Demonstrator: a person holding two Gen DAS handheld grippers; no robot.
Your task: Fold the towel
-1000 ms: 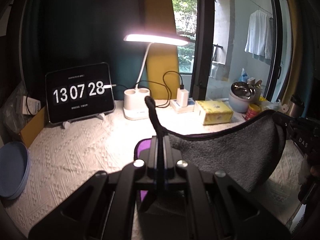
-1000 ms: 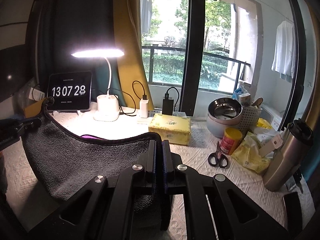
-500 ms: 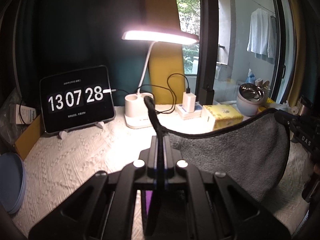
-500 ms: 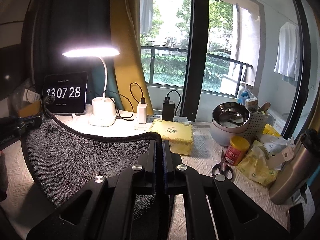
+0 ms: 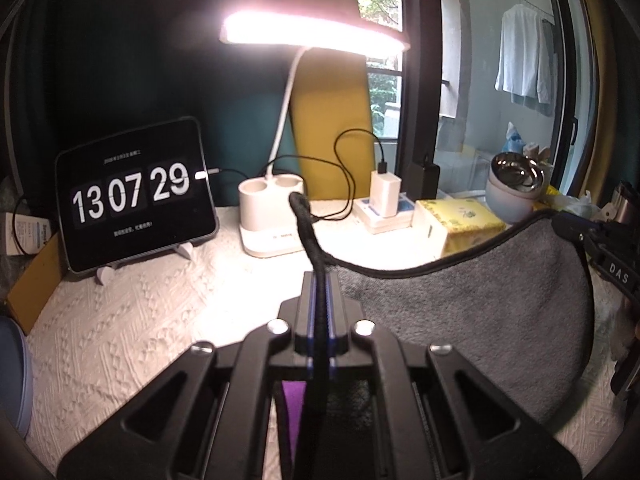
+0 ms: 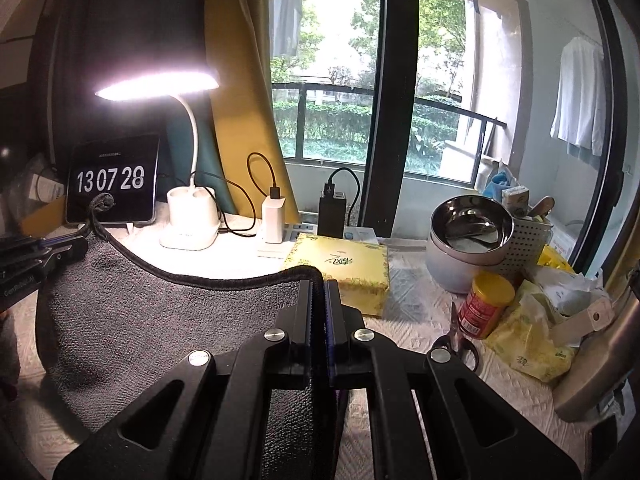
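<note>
A grey towel (image 5: 472,312) with a black hem hangs stretched between my two grippers above the white textured tablecloth (image 5: 120,328). My left gripper (image 5: 319,284) is shut on one top corner, whose hem sticks up past the fingers. My right gripper (image 6: 318,292) is shut on the other top corner. The towel (image 6: 160,320) sags in a curve between them. Each gripper shows at the edge of the other's view: the right one (image 5: 592,236) and the left one (image 6: 60,248). A purple cloth (image 5: 294,404) shows below the left fingers.
At the back stand a tablet clock (image 5: 136,196), a lit desk lamp (image 5: 272,220), chargers (image 5: 386,200), a yellow tissue box (image 6: 340,268) and steel bowls (image 6: 468,232). Right side holds a red-yellow can (image 6: 486,304), scissors (image 6: 456,344), yellow bags and a steel flask (image 6: 600,352). A blue plate (image 5: 12,380) lies left.
Both grippers have moved forward toward the lamp and window with the towel held between them. The clock has ticked from 28 to 29 in the left view.
</note>
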